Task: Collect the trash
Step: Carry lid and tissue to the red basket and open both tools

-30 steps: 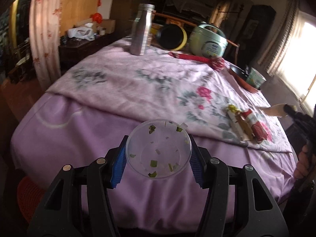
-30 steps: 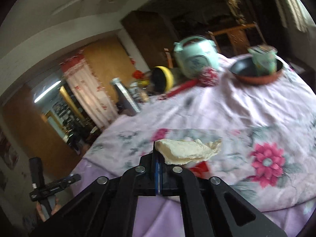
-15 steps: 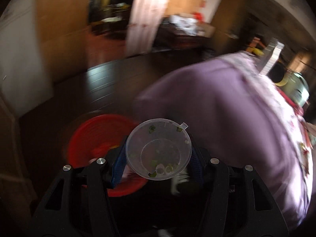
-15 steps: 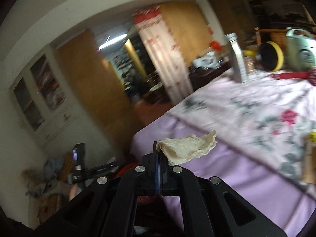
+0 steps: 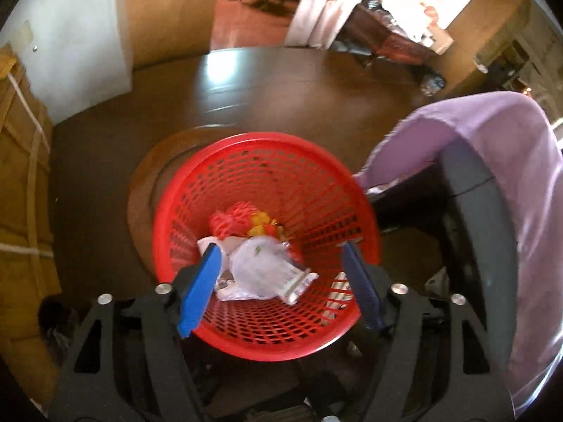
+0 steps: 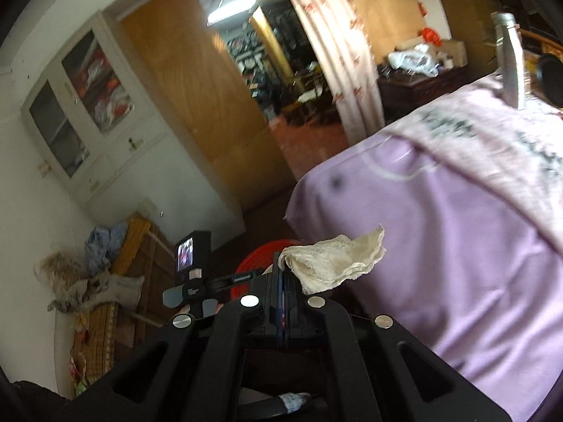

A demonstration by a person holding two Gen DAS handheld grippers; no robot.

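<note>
In the left wrist view a red mesh trash basket (image 5: 316, 190) stands on the dark floor below my left gripper (image 5: 281, 281), which is open and empty over it. A clear plastic cup (image 5: 264, 270) lies inside among red and yellow scraps (image 5: 242, 221). In the right wrist view my right gripper (image 6: 283, 267) is shut on a crumpled cream tissue (image 6: 334, 260), held in the air beside the table. The basket's red rim (image 6: 260, 253) shows just behind the tissue, mostly hidden.
The table with its purple cloth (image 6: 457, 228) hangs at the right, also in the left wrist view (image 5: 510, 176). A steel flask (image 6: 510, 59) stands on it. A round wooden mat (image 5: 147, 190) lies under the basket. A white cabinet (image 6: 88, 105) and cardboard (image 5: 21, 176) stand at the left.
My left gripper swung from the table down over the red basket, opened and let go of the clear cup, which now lies in the basket. My right gripper turned left, still holding the tissue.
</note>
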